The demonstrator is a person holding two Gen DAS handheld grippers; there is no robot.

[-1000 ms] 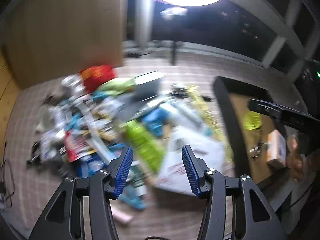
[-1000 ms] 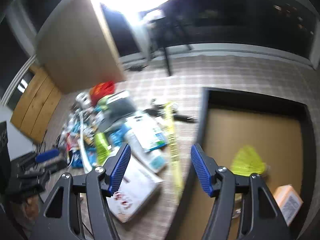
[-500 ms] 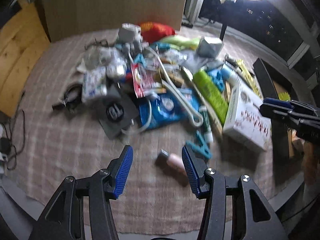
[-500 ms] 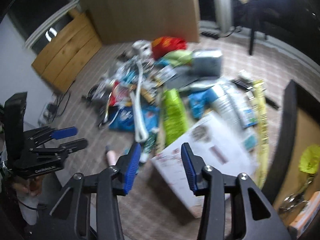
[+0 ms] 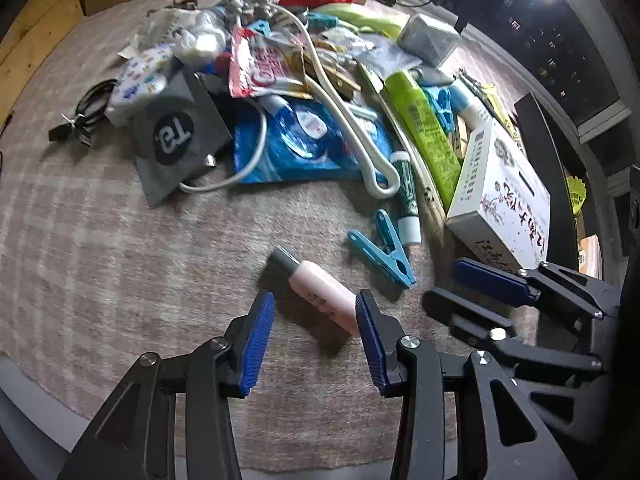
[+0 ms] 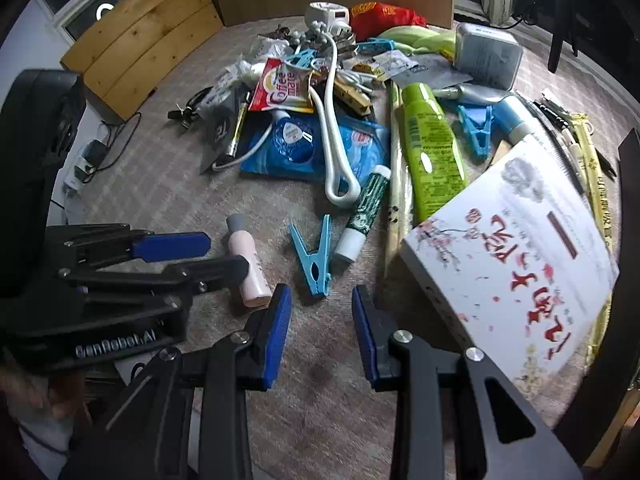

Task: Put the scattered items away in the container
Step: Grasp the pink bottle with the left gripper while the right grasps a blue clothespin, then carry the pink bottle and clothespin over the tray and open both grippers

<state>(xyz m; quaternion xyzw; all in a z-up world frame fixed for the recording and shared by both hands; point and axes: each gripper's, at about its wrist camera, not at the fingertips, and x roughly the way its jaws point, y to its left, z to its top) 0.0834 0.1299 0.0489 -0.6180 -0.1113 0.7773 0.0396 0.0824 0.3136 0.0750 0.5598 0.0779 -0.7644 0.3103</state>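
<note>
My left tool [image 5: 314, 336] closing round pink bottle [image 5: 320, 286] (pads not yet pressing). My right tool [image 6: 320, 322] closing, nothing between, blue clothespin [image 6: 314, 254] just ahead. Clutter pile beyond; black container [image 5: 544, 160] at right.

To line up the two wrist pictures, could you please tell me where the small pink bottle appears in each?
Left wrist: pink bottle low centre, between the left tool's fingers.
Right wrist: pink bottle lower left, beside the left tool.
Shared landmark: blue clothes peg, right of the bottle.
</note>
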